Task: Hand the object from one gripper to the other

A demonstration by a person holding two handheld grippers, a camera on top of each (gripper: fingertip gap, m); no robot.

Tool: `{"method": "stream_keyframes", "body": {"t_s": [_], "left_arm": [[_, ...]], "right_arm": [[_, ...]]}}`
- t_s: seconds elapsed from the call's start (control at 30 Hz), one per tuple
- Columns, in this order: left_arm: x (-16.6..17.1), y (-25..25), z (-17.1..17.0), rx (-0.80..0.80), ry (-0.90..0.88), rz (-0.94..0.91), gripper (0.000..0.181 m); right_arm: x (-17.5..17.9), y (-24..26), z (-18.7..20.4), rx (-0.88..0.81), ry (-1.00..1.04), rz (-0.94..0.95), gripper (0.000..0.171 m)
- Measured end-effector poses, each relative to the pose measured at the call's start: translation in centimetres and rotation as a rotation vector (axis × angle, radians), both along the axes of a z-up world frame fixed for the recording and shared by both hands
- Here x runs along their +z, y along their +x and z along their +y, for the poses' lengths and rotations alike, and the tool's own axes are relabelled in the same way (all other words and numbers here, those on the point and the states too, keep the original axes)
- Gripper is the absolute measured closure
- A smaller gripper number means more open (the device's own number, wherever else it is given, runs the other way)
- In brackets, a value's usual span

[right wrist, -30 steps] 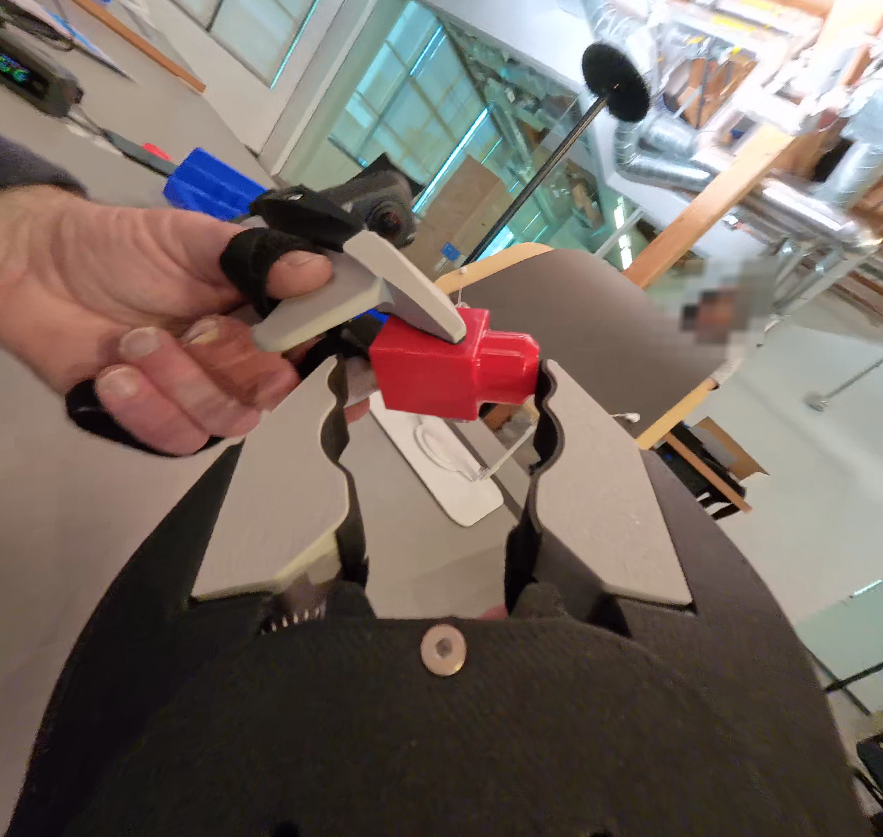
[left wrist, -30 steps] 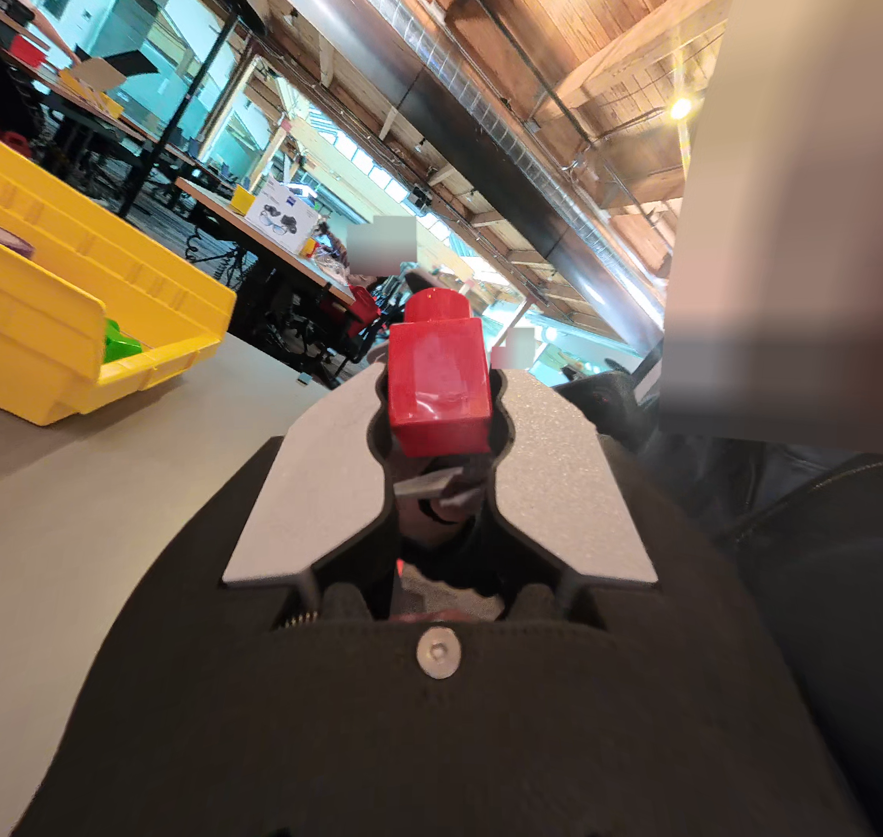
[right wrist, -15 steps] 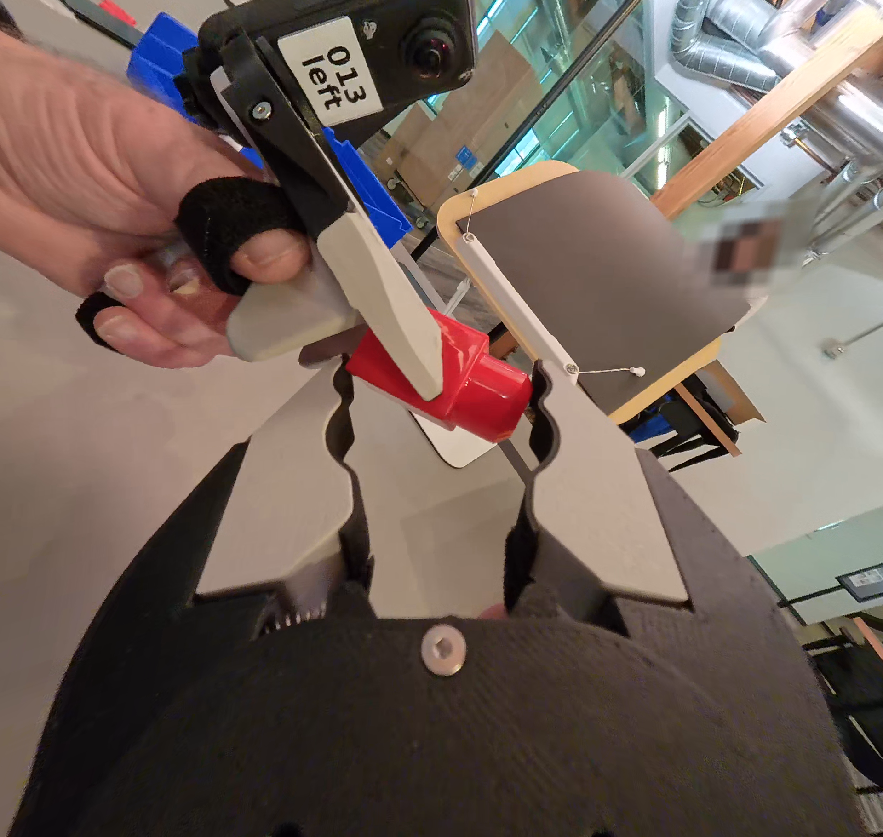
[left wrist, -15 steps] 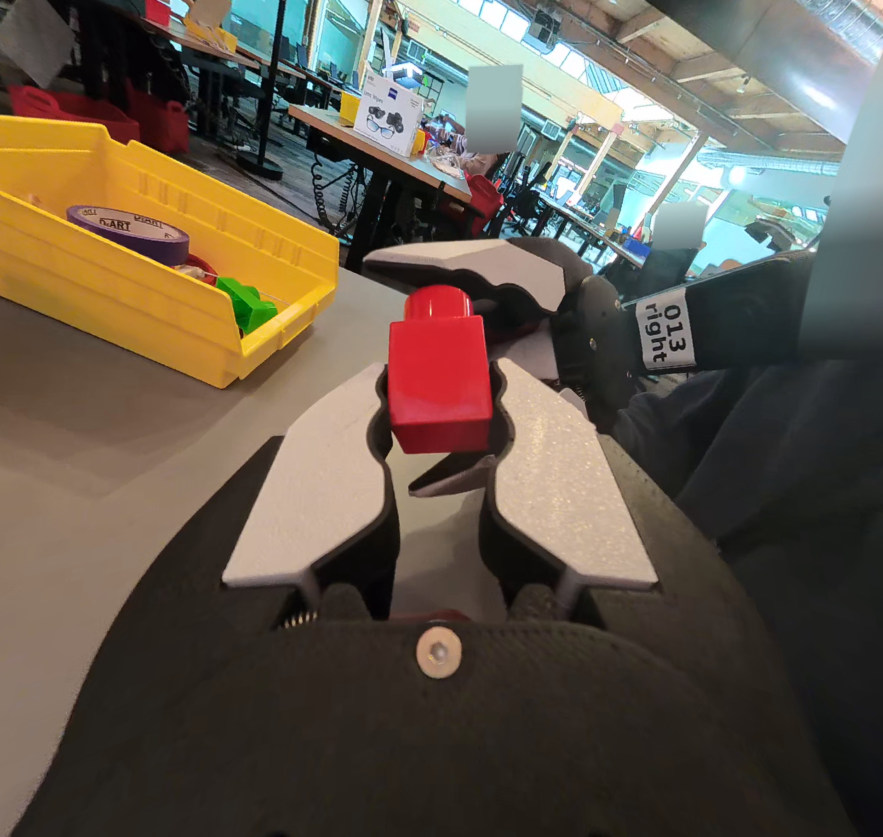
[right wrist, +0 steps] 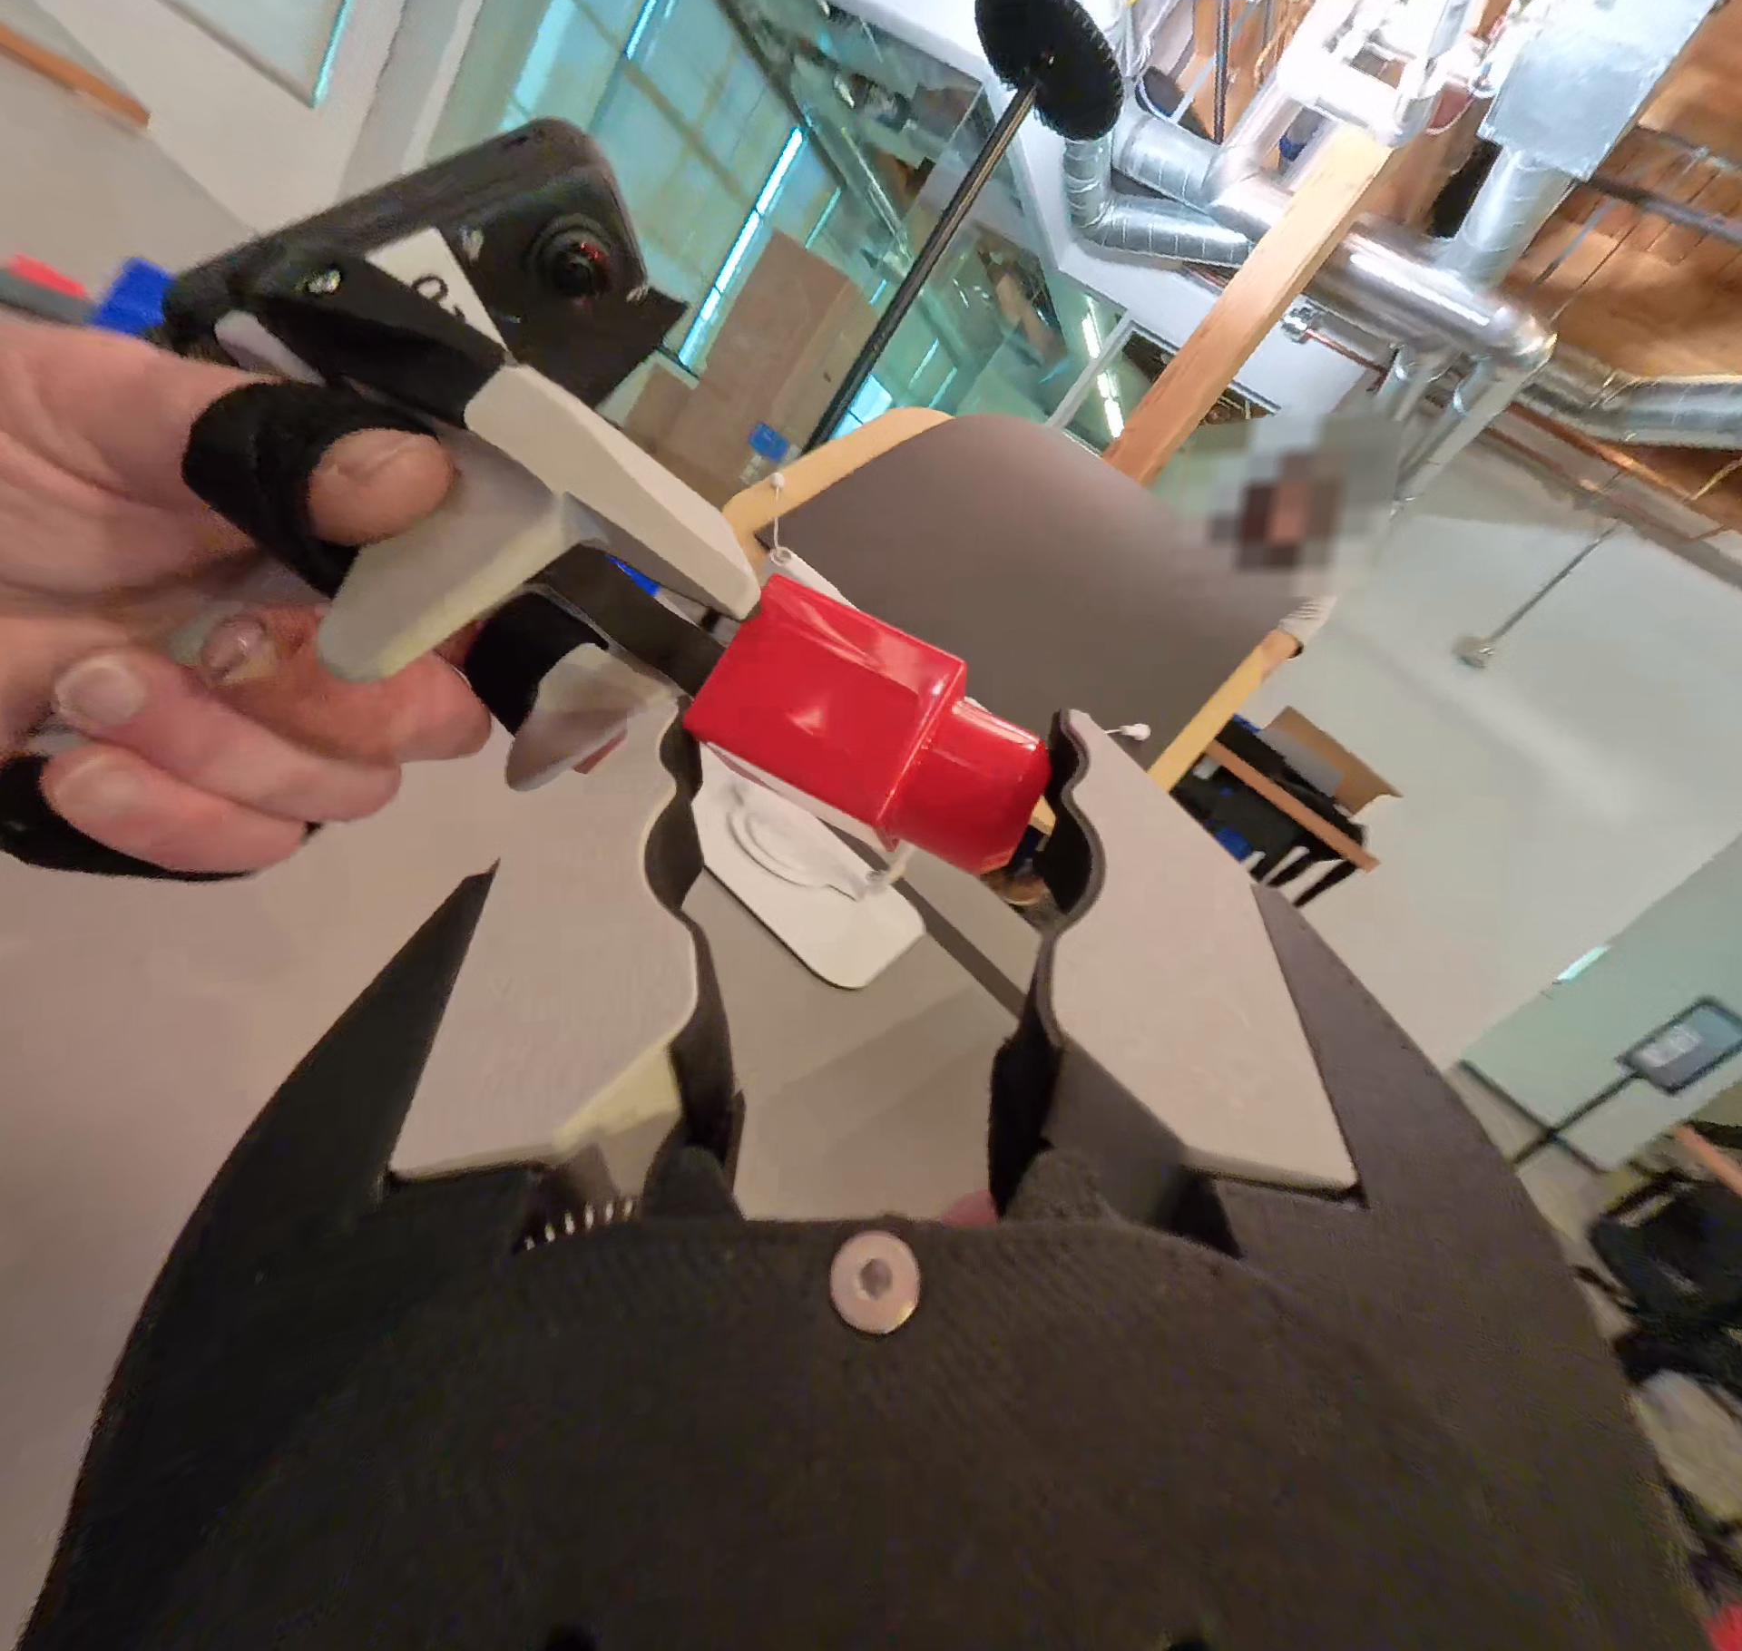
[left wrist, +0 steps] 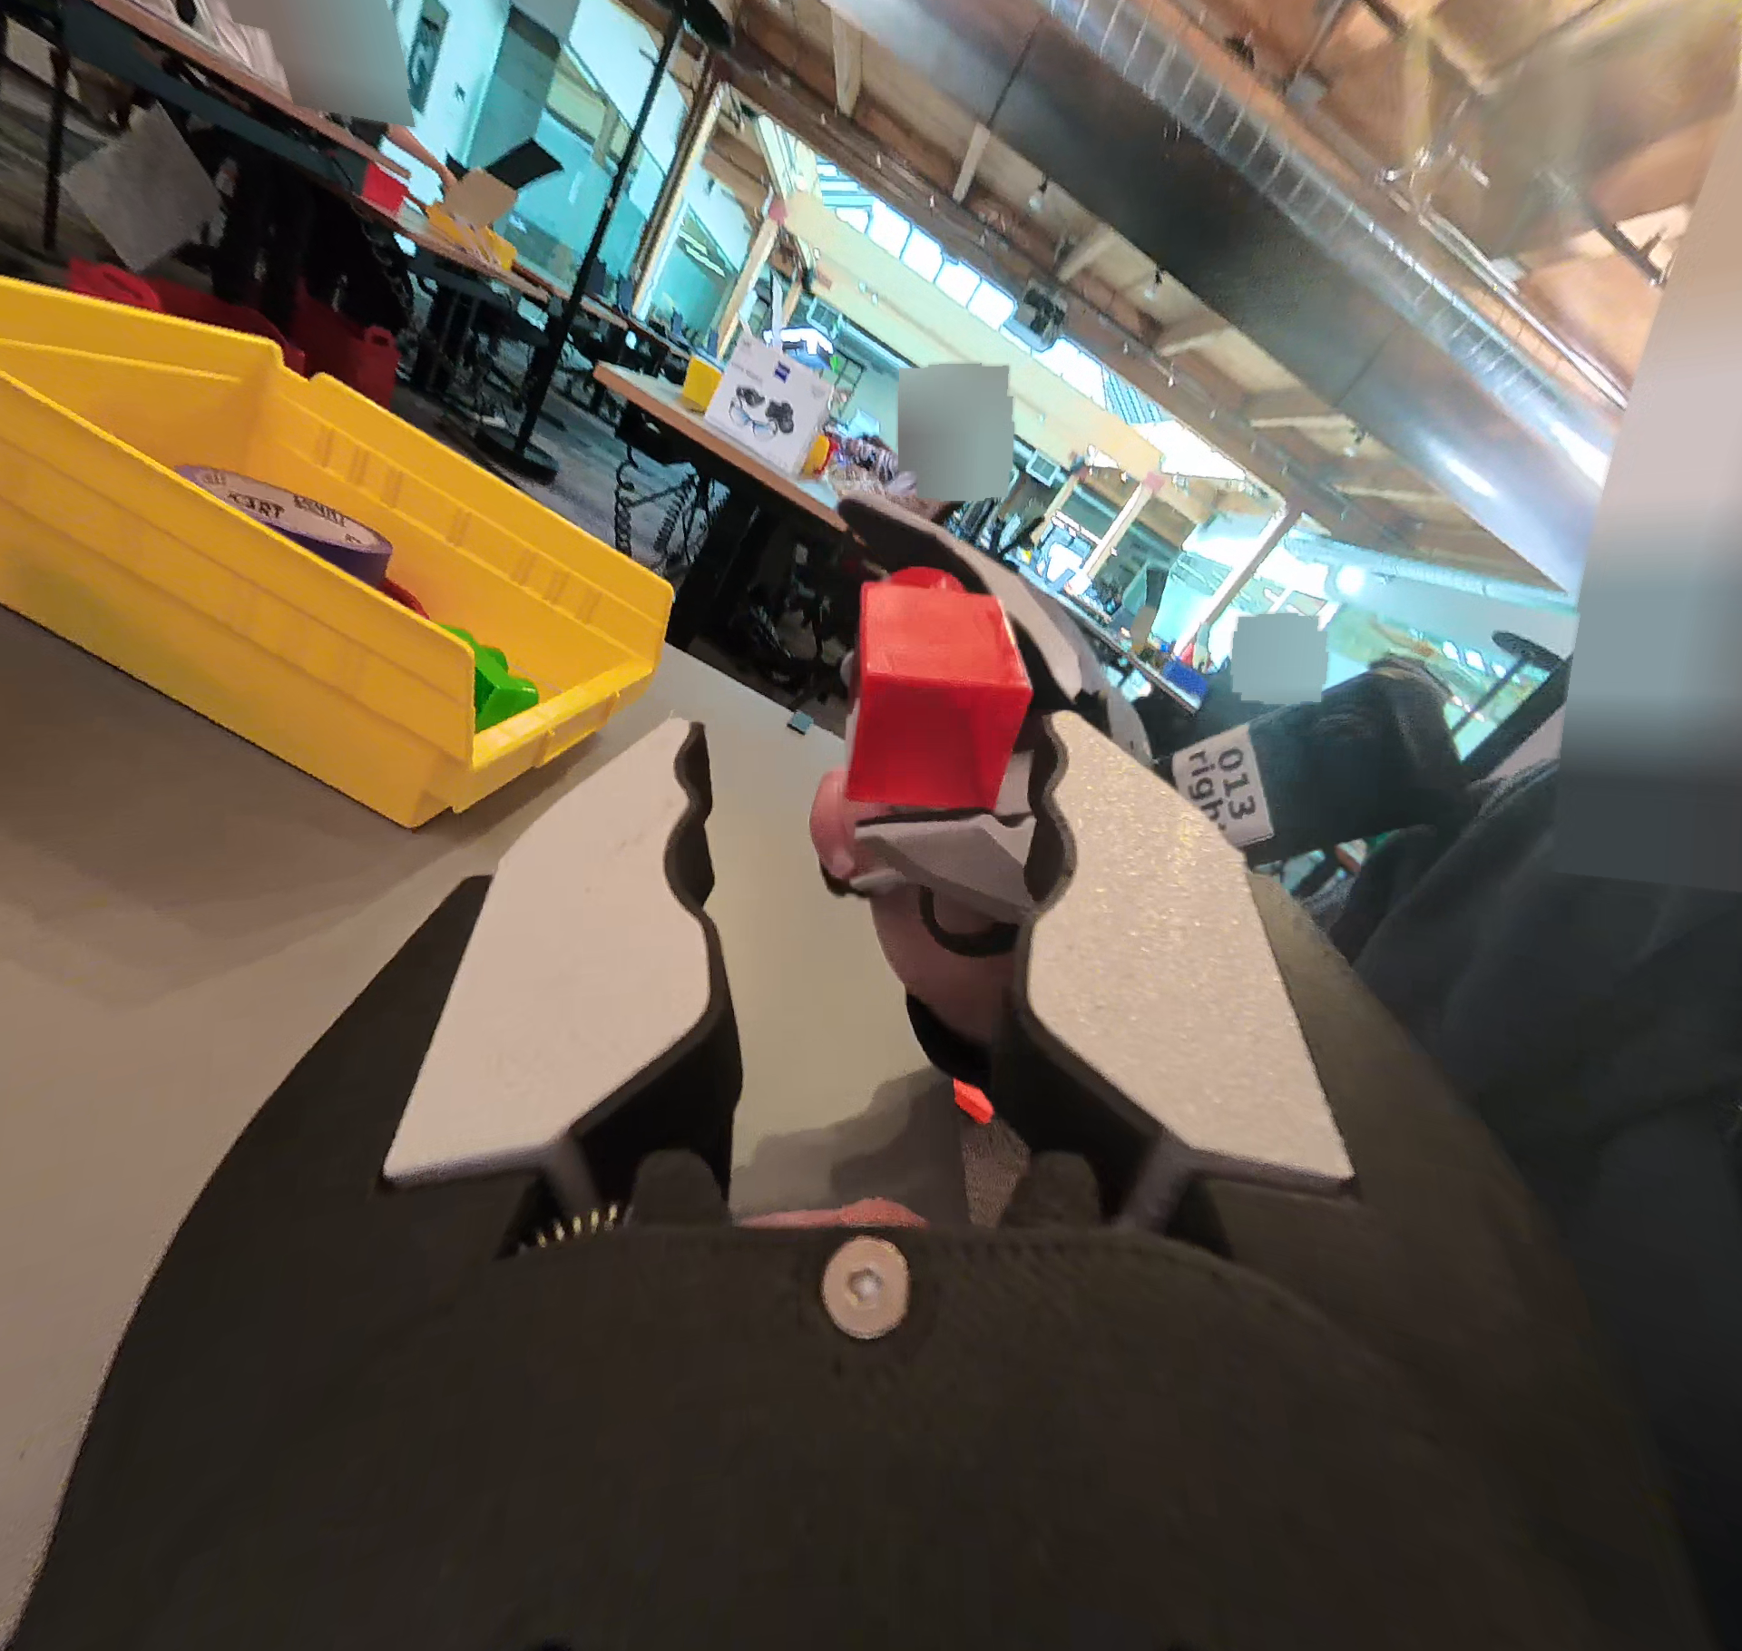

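Fingers (left wrist: pixel 584 993) of my left gripper (left wrist: pixel 872 753) stand spread wide, gripping nothing. The glossy red plastic block with a round stud (left wrist: pixel 933 710) sits between their tips, close to the right one. My right gripper (right wrist: pixel 872 739) is clamped on that block end to end, with the stud against 1 finger and the flat base against the other. In the right wrist view, my hand (right wrist: pixel 141 616) holds the left gripper, whose upper finger tip sits just at the block's corner. Below lies the grey table (left wrist: pixel 188 899). Farther off on it stands a yellow plastic bin (left wrist: pixel 330 682) holding a purple tape roll (left wrist: pixel 292 512) and a green block (left wrist: pixel 500 687).
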State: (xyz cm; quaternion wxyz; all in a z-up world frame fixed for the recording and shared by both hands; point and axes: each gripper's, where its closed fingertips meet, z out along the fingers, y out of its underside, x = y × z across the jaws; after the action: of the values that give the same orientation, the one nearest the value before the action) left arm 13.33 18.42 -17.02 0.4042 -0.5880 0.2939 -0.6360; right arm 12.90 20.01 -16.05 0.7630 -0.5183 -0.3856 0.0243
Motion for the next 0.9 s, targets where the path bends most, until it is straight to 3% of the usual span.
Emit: {"method": "stream_keyframes", "body": {"t_s": [0.07, 0.27, 0.43, 0.63, 0.8, 0.9], "left_arm": [[0.2, -0.2, 0.2, 0.024, 0.015, -0.006, 0.116], [1.8, -0.9, -0.8, 0.016, 0.183, 0.065, 0.116], [2.2, -1.5, -1.4, 0.074, 0.513, 0.293, 0.118], [1.4, -1.3, -0.1, 0.356, 1.241, 0.784, 0.11], [-0.8, 0.0, 0.0, 0.465, 1.632, 0.922, 0.092], [-1.7, 0.4, 0.0, 0.473, 1.731, 0.938, 0.089]], "right_arm": [[-0.4, -0.6, -0.4, 0.081, -0.058, 0.052, 0.099], [-0.9, -1.6, -1.5, 0.587, -0.495, 0.424, 0.1], [-1.1, -1.2, -1.5, 0.919, -0.906, 0.725, 0.1], [-1.1, -0.6, -1.1, 1.058, -1.104, 1.033, 0.1], [-1.3, -0.9, -1.3, 1.078, -1.224, 1.17, 0.1], [-1.7, -1.4, -1.7, 1.082, -1.286, 1.187, 0.1]]}}
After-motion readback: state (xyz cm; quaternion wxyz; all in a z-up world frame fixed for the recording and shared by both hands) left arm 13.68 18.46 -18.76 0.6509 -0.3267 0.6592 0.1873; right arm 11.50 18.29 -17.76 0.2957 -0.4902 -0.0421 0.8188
